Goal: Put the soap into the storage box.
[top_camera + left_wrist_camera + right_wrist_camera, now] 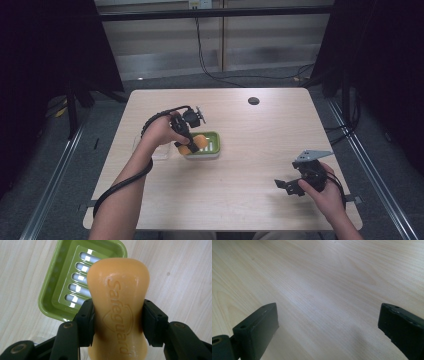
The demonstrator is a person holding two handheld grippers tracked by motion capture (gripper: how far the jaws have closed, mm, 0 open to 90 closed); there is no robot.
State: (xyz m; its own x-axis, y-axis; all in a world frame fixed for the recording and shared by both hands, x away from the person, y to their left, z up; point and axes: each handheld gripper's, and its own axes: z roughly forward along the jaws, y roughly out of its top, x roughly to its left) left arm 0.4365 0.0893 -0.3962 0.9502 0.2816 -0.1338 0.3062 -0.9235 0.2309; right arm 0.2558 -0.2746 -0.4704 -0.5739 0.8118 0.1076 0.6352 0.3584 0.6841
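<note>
soap bar (117,305) lower end cut off by frame edge, green dish (50,295) partly hidden behind it

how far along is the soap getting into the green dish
Done: the left tool has the orange soap bar clamped at its waist and lifted. In hand: carrying it over the green soap dish. Left: lower it in and release. The right tool idles open over the table.
</note>
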